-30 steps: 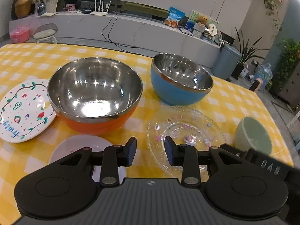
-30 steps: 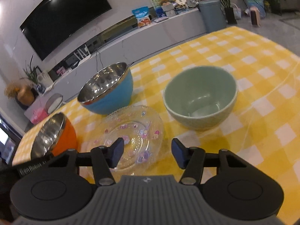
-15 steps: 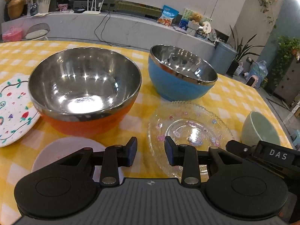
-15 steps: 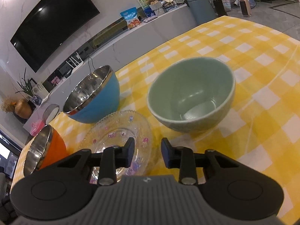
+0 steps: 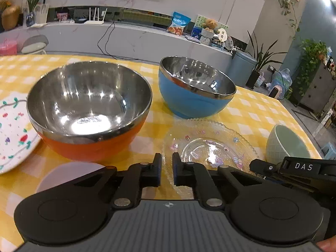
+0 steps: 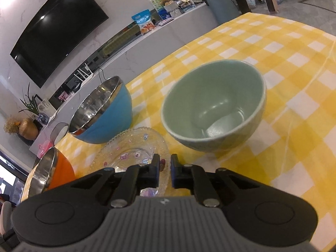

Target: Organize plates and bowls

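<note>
On the yellow checked table stand an orange steel bowl (image 5: 88, 105), a blue steel bowl (image 5: 195, 92) and a pale green bowl (image 5: 285, 142). A clear glass plate (image 5: 210, 147) with small pictures lies in front of the blue bowl. My left gripper (image 5: 167, 163) hovers at that plate's near-left rim, beside the orange bowl. Its jaws are closing, all but together, with nothing between them. My right gripper (image 6: 165, 166) is shut and empty over the glass plate's (image 6: 130, 149) near-right rim, just short of the green bowl (image 6: 214, 109).
A white plate (image 5: 12, 130) painted with fruit lies left of the orange bowl. A small plain plate (image 5: 63, 174) sits under the left gripper's body. Bare tablecloth (image 6: 273, 52) stretches right of and behind the green bowl. A low cabinet and a bin stand beyond the table.
Both grippers' jaws have gone from half open to nearly together, with nothing taken. The right gripper has edged closer to the green bowl. The dishes have not moved.
</note>
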The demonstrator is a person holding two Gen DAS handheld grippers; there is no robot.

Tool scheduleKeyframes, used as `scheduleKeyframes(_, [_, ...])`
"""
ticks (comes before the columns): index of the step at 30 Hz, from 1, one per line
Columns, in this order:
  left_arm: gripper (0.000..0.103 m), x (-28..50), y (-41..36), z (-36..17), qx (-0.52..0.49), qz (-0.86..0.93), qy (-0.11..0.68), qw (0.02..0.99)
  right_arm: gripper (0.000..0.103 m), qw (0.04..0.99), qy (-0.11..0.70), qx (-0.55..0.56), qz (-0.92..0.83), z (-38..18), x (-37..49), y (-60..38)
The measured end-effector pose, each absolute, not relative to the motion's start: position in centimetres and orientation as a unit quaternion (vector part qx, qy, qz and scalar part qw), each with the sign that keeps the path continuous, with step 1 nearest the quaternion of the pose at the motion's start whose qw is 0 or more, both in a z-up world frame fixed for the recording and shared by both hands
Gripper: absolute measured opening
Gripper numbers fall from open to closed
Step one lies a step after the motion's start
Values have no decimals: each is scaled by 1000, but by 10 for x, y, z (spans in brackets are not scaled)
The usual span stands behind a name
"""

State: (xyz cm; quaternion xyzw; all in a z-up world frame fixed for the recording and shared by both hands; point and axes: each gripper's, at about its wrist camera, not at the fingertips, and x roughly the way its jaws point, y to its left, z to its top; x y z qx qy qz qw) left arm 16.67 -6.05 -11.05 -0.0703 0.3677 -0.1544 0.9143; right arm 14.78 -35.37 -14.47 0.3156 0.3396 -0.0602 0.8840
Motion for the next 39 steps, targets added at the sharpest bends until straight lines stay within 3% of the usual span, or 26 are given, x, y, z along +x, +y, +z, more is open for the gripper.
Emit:
scheduleKeyframes(17, [7, 123, -43, -72, -48, -122, 356, 925, 8, 862, 374, 341, -20, -123, 111, -342])
scheduleKeyframes(18, [0, 118, -41, -69, -55, -135, 352, 925, 8, 862, 375, 341, -15, -120, 107, -341])
scheduleKeyframes(20, [0, 108, -39, -61, -92, -179, 355, 913, 4, 856, 376, 355, 12, -115, 100, -338])
scheduleKeyframes(24, [0, 83, -52, -50, -36, -165, 336, 926, 2, 848, 405, 339, 33, -116, 86, -317])
scheduleKeyframes(32, [0, 81, -2, -41, -71, -123, 351, 925, 4, 838, 426, 340, 12, -132, 82, -319])
scheduleKeyframes(37, [3, 87, 14, -53, -110, -119, 361, 918, 3, 842, 425, 332, 6, -133, 80, -319])
scheduleKeyframes(39, [11, 91, 18, -62, -132, -123, 372, 911, 4, 843, 425, 330, 7, -132, 80, -319])
